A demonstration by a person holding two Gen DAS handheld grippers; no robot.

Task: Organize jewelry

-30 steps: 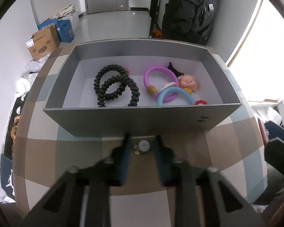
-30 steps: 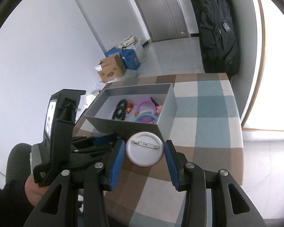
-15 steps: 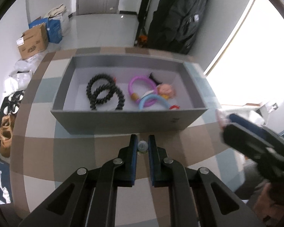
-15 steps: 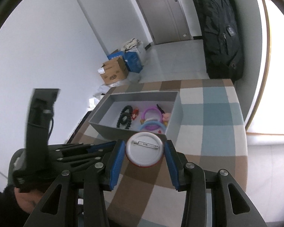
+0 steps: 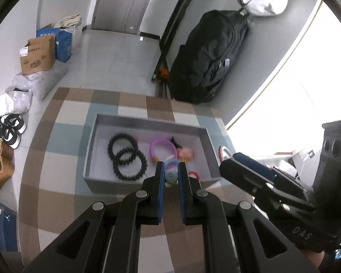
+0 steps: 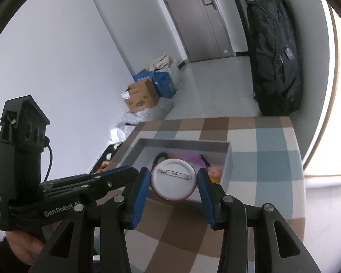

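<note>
Above the worktop (image 5: 63, 136), left claw (image 5: 171, 177) grasping small earring (image 5: 171, 176), right claw (image 6: 174, 179) grasping badge (image 6: 173, 179); grey box (image 5: 145, 122) just ahead, left nearer.

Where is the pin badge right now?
In the right wrist view the badge is clamped between the right gripper fingers, pin side to the camera, held in the air in front of the grey box.

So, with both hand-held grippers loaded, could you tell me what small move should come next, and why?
Probably carry the right hand-held gripper forward over the grey box and open it. It is shut on the pin badge short of the box's near wall, and the left hand-held gripper holds a small charm.
</note>
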